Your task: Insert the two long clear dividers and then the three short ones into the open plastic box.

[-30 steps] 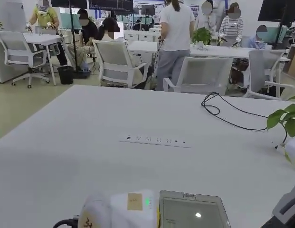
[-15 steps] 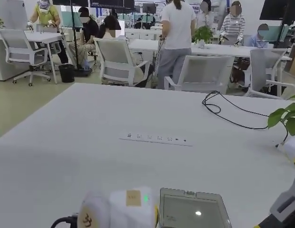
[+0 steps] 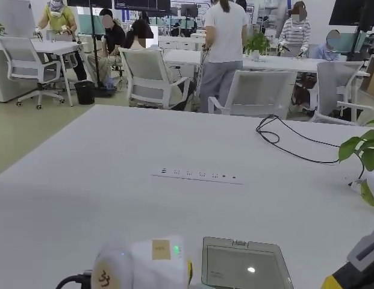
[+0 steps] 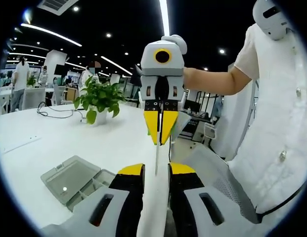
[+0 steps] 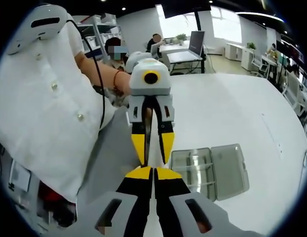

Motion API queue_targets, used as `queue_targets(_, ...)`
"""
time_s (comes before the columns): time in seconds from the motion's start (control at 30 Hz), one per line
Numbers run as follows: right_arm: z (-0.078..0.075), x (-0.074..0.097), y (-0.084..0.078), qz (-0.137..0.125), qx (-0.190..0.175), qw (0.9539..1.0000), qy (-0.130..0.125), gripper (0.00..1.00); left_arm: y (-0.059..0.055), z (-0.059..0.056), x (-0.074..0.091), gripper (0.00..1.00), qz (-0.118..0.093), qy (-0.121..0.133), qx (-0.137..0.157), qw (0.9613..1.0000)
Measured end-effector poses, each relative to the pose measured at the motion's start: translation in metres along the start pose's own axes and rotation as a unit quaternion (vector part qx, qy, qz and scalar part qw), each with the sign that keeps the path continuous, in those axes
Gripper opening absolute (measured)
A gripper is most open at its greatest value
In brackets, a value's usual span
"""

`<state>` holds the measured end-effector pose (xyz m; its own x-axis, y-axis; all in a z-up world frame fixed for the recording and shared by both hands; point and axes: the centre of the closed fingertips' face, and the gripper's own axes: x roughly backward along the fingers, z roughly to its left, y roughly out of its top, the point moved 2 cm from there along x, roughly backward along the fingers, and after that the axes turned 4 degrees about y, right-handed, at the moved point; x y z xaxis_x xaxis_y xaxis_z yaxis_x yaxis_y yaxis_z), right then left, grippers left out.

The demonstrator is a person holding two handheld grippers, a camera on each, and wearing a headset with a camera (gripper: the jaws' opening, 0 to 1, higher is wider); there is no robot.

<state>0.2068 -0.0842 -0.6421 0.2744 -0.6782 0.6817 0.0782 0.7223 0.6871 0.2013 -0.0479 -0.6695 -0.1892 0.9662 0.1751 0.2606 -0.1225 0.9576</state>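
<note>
The left gripper [image 4: 156, 170] and right gripper [image 5: 153, 173] point at each other, fingertips almost meeting. The right fingers are pressed together on one end of a thin clear divider [image 4: 156, 153]. The left fingers stand slightly apart, with the divider's other end reaching the gap between them; contact cannot be confirmed. A bare forearm [image 4: 212, 81] extends behind the right gripper.
</note>
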Motion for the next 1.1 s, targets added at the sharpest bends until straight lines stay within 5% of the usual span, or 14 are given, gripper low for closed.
queue_targets(0.87,-0.03,0.009,-0.026,0.033,-0.015,0.9983,-0.045,0.03,-0.025,0.025,0.032,0.47,0.026,0.063,0.0,0.9977)
queue_targets(1.1,-0.043,0.006,-0.034,0.048,-0.017,0.997,-0.058,0.03,-0.039,0.034,0.043,0.57,0.05,0.077,-0.006,0.9958)
